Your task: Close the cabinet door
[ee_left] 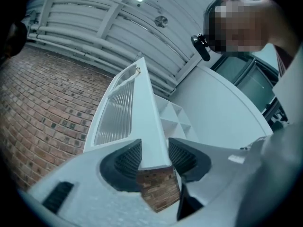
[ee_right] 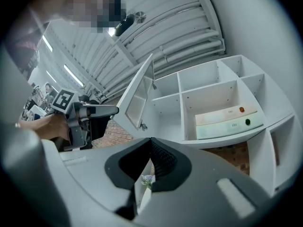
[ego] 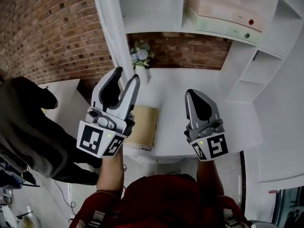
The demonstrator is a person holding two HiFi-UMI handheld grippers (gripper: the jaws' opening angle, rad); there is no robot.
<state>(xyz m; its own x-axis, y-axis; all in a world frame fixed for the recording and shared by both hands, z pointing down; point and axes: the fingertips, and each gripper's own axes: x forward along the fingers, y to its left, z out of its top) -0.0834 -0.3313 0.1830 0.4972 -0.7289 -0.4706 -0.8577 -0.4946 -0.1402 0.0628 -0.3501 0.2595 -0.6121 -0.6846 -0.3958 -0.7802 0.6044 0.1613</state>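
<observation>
Cabinet door [ego: 110,27] hangs open, upper left in head view, lower edge between left gripper's [ego: 127,74] spread, unclamped jaws; right gripper [ego: 195,93] pinched closed, empty; best to nudge panel steadily rightward toward cabinet [ego: 237,65].

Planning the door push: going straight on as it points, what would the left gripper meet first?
Probably the cabinet door; its edge stands between the open jaws of the left gripper.
</observation>
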